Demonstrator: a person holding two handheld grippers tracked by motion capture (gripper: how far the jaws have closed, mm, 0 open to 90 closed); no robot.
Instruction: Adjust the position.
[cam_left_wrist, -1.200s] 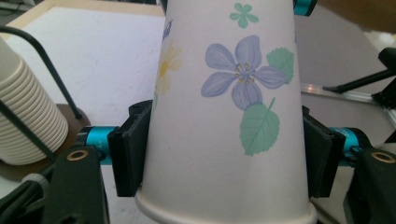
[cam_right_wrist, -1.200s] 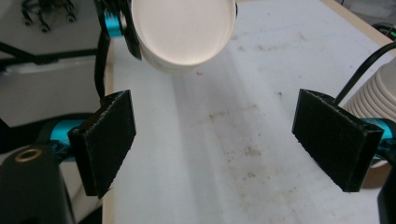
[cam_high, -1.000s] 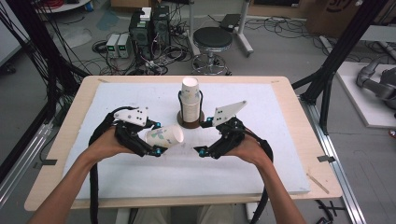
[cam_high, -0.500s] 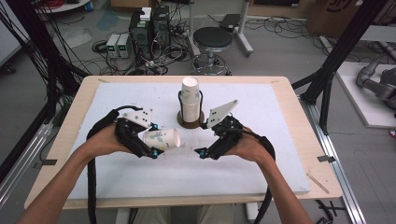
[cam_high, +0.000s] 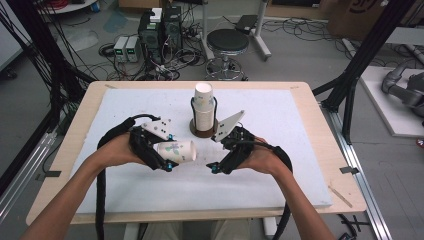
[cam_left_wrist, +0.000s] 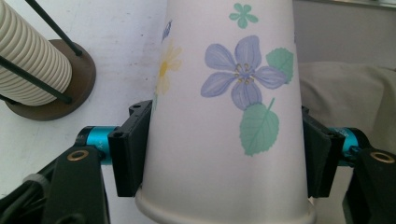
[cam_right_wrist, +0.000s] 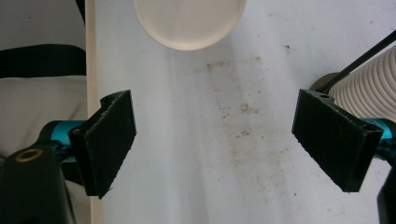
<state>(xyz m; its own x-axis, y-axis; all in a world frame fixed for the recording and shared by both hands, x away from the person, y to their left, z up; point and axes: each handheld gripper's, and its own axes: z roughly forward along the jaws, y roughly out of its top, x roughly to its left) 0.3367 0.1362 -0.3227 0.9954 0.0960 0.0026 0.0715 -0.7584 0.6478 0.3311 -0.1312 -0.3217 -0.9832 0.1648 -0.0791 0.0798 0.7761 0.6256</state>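
While the left gripper (cam_high: 167, 159) is clamped on a flowered paper cup (cam_high: 176, 151), both pads press the cup's sides near its wide rim, as its own view shows (cam_left_wrist: 224, 121). Cup is held on its side above the white table mat (cam_high: 300, 175), closed bottom pointing right toward the other hand, left of centre and just near of the cup stack.

Right gripper (cam_high: 216, 167) hangs apart from the cup, jaws wide and nothing between them. In the right gripper view the cup's round bottom (cam_right_wrist: 189, 21) sits ahead of the pads (cam_right_wrist: 109, 140), roughly centred, gap not closed yet.

Cup stack (cam_high: 204, 107) stands upright in a wire holder with a brown base (cam_high: 202, 131), far of both hands, centre of the table. Right gripper's plate sits close beside that holder.

Step, as I read it: one cup is off the stack, mid-air, set up for a handover or a two-handed reorient. Next move likely needs the right gripper to slide left onto the cup's narrow end, close gently so the paper doesn't crush, and only then should the left let go. Watch the holder wires on the right side.
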